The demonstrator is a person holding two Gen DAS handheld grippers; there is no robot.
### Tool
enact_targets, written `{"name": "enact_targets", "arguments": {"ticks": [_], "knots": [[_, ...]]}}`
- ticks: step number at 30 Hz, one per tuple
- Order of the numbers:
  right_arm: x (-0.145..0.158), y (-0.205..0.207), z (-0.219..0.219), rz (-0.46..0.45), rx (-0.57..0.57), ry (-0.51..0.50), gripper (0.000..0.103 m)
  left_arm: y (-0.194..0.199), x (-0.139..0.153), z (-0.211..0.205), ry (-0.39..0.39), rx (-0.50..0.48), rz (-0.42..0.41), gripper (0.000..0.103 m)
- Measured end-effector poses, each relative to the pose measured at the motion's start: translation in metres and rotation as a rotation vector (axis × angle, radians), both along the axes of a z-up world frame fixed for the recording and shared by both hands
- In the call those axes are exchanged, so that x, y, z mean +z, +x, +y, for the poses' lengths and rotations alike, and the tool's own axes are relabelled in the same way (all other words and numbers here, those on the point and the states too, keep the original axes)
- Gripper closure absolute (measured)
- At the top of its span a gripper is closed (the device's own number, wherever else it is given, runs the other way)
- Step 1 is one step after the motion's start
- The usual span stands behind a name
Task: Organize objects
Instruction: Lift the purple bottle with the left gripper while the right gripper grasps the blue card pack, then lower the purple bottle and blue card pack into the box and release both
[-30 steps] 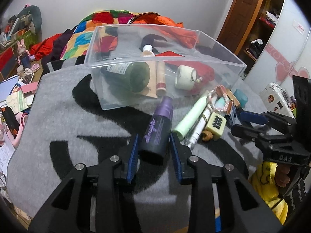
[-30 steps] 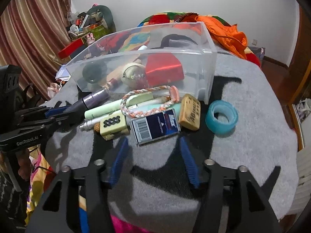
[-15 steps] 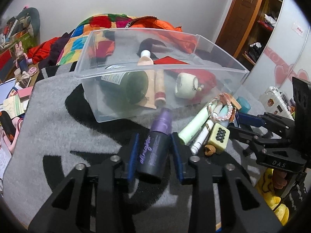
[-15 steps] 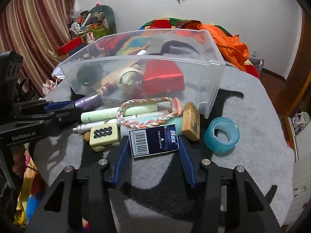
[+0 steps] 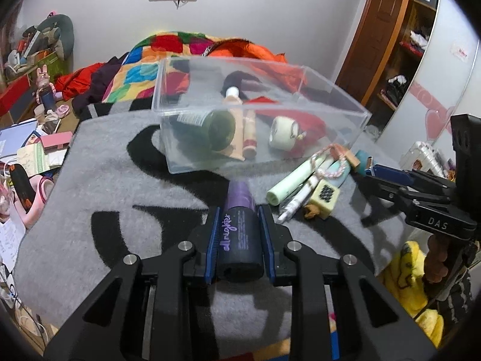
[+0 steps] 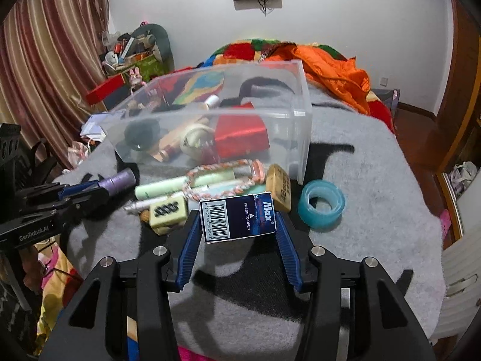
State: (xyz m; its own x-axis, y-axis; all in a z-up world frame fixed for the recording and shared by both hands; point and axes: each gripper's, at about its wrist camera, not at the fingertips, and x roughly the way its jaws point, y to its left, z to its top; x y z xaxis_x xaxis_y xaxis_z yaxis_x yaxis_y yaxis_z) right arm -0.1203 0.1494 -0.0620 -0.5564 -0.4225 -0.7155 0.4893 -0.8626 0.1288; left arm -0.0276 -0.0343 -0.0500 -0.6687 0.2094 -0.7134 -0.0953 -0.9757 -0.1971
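My left gripper [image 5: 239,213] is shut on a dark purple spray bottle [image 5: 240,228], held above the grey blanket, short of the clear plastic bin [image 5: 186,150]. It shows at the left of the right wrist view [image 6: 118,180]. My right gripper [image 6: 237,219] is open, its blue fingers [image 6: 189,246] on either side of a dark blue "Max" box [image 6: 239,218] lying on the blanket. The bin [image 6: 300,138] holds a green bottle [image 5: 210,126], a tan tube, a white roll and a red item [image 6: 240,135].
Beside the bin lie a pale green tube [image 6: 180,185], a white pen, a braided bracelet [image 6: 222,180], a cream dotted cube [image 6: 168,210], a wooden block [image 6: 281,191] and a teal tape ring [image 6: 320,204]. Colourful bedding lies behind. Clutter sits at left.
My left gripper closed on the purple bottle and lifted it, pulling back from the bin. My right gripper moved forward so the blue box sits between its fingers.
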Motion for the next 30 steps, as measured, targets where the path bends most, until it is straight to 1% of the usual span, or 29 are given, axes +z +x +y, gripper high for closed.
{"name": "enact_targets", "arguments": {"ticks": [5, 12, 17, 23, 30], "knots": [[0.014, 0.006, -0.004, 0.038, 0.026, -0.019, 0.057, 0.008, 0.020, 0.006, -0.009, -0.008, 0.053, 0.078], [0.037, 0.007, -0.013, 0.090, 0.042, -0.046, 0.057, 0.010, 0.048, 0.012, 0.006, -0.015, 0.126, 0.078], [0.051, 0.003, -0.018, 0.126, 0.043, -0.064, 0.057, 0.003, 0.062, 0.013, 0.015, -0.014, 0.160, 0.078], [0.063, -0.008, -0.023, 0.141, 0.034, -0.086, 0.057, -0.008, 0.078, 0.014, 0.017, -0.013, 0.199, 0.078], [0.077, -0.021, -0.029, 0.169, 0.034, -0.106, 0.057, -0.024, 0.089, 0.014, 0.009, -0.014, 0.228, 0.078]]}}
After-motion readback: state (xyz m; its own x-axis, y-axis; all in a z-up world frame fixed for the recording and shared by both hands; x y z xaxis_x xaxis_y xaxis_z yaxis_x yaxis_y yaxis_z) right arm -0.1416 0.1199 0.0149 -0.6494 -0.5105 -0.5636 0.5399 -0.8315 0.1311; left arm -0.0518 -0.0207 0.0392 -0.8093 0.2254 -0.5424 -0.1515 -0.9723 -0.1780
